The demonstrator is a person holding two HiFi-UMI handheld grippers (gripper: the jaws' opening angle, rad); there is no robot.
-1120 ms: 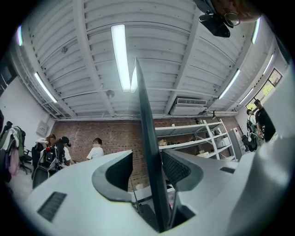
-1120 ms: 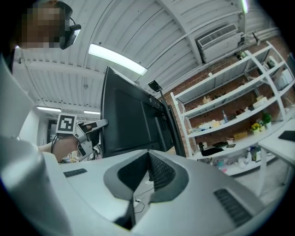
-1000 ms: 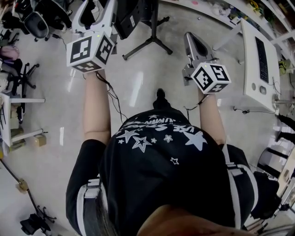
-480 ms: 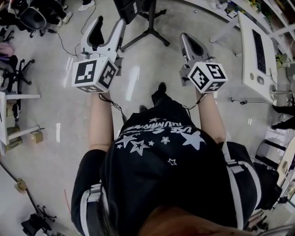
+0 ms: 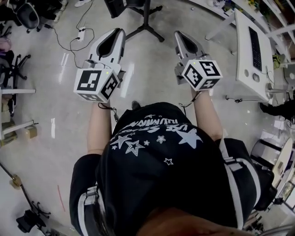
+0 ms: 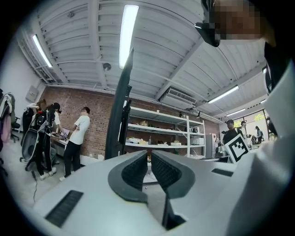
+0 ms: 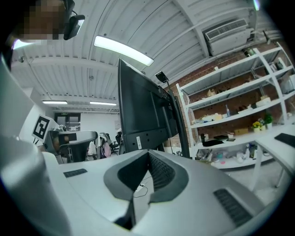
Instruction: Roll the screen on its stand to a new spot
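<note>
The dark screen (image 5: 115,6) on its black legged stand (image 5: 146,25) is at the top of the head view, ahead of both grippers and apart from them. In the left gripper view the screen (image 6: 120,108) shows edge-on; the right gripper view faces the screen's back (image 7: 140,108). My left gripper (image 5: 120,31) points toward the stand. Its jaws have just been closing, and its tips (image 6: 149,154) now stand together with nothing between them. My right gripper (image 5: 177,33) is shut and empty too, its tips (image 7: 148,154) meeting.
A white desk (image 5: 244,69) with a keyboard stands at the right. Office chairs (image 5: 25,16) and a floor cable with a power strip (image 5: 80,32) lie at the upper left. Shelves (image 6: 161,133) line the brick wall, and people (image 6: 76,138) stand at the left.
The left gripper has come down and nearer the body, and its jaws went from open to shut. The screen's stand has slid toward the picture's top. The right gripper shifted slightly.
</note>
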